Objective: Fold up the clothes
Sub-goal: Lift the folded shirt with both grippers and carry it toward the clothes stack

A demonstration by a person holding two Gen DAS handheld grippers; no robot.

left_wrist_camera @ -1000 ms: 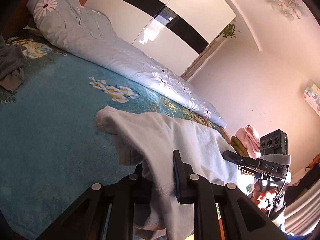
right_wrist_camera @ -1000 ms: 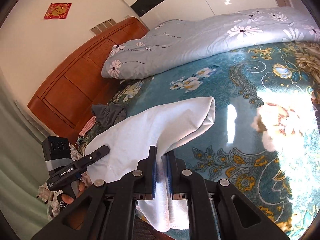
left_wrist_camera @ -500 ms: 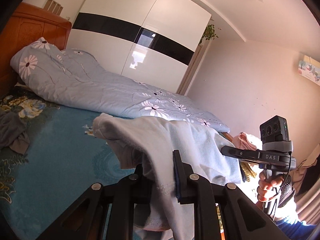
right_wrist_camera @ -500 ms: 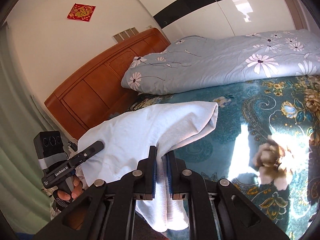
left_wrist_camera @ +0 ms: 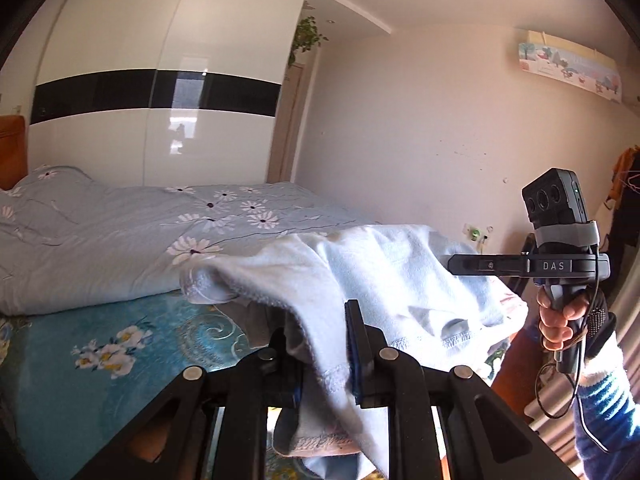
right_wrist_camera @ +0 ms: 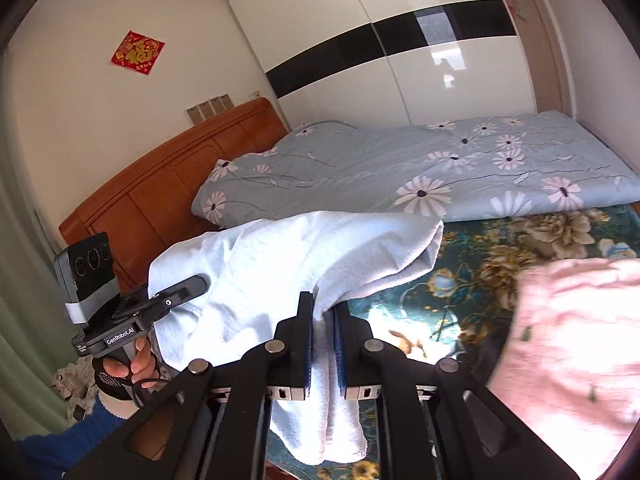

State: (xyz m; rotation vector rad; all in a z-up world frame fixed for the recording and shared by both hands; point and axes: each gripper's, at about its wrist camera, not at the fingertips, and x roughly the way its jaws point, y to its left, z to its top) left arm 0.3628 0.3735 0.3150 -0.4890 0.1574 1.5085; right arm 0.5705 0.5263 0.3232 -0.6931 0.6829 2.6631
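A pale blue garment (left_wrist_camera: 360, 280) hangs in the air above the bed (left_wrist_camera: 60, 380), stretched roughly level between the two grippers, so its long axis runs from one gripper across to the other. What kind of garment it is cannot be told. In the left wrist view it spans from the near fingers out toward the right gripper (left_wrist_camera: 452, 266), with a rolled edge jutting left over the bedspread and a stitched hem sagging on the right. In the right wrist view the same cloth (right_wrist_camera: 300, 264) runs from the near fingers leftward to the left gripper (right_wrist_camera: 196, 284), its folded end pointing right toward the quilt.

The left gripper (left_wrist_camera: 324, 344) is clenched on the garment: cloth passes between its fingers (left_wrist_camera: 354, 344) and drapes down below them. The right gripper (right_wrist_camera: 322, 344) is likewise clamped on the garment, a bunched fold pinched between its fingers (right_wrist_camera: 306, 340) with the tail hanging beneath. Each gripper is held by a hand (left_wrist_camera: 560, 320), the other hand (right_wrist_camera: 128, 364) showing at the lower left of the right wrist view.

Beneath lies a teal floral bedspread (right_wrist_camera: 460, 292). A light blue quilt (right_wrist_camera: 440, 168) with white daisies lies along the far side, against a wooden headboard (right_wrist_camera: 168, 184). A pink fabric (right_wrist_camera: 568, 352) lies blurred at the right. A white wardrobe (left_wrist_camera: 160, 80) with a black band stands behind.
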